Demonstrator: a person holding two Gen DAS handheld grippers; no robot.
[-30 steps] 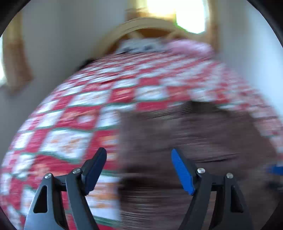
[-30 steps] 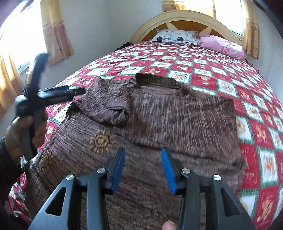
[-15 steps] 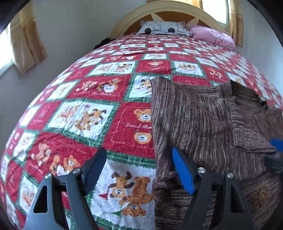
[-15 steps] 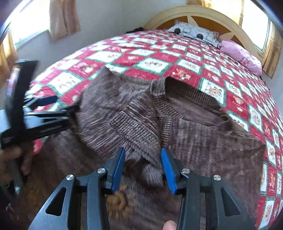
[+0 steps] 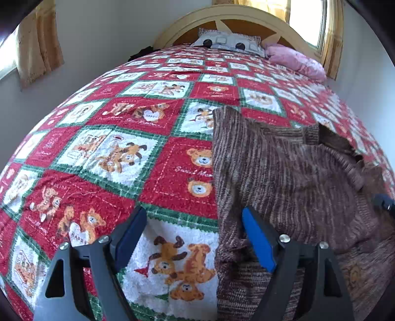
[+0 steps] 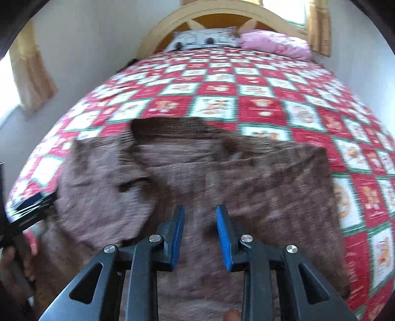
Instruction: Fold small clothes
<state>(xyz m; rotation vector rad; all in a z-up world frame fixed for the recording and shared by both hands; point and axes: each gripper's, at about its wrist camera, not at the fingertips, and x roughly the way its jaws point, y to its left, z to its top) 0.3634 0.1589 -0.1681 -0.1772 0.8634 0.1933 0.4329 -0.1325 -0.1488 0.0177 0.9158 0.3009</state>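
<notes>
A brown knitted sweater (image 5: 284,177) lies flat on the quilted bed, its left sleeve folded in over the body. My left gripper (image 5: 195,234) is open and empty, straddling the sweater's left edge just above the quilt. In the right wrist view the sweater (image 6: 246,187) fills the middle, blurred, its collar toward the headboard. My right gripper (image 6: 200,234) is open and empty above the sweater's middle. The left gripper (image 6: 27,210) shows at that view's left edge beside the folded sleeve.
The bed carries a red, white and green teddy-bear quilt (image 5: 118,153). A grey pillow (image 5: 227,43) and a pink pillow (image 5: 296,60) lie by the wooden headboard (image 5: 229,18). Walls and curtains (image 5: 37,47) flank the bed.
My right gripper has swung right, from over the folded sleeve to the sweater's middle, and the view is blurred. My left gripper has held almost still at the left edge.
</notes>
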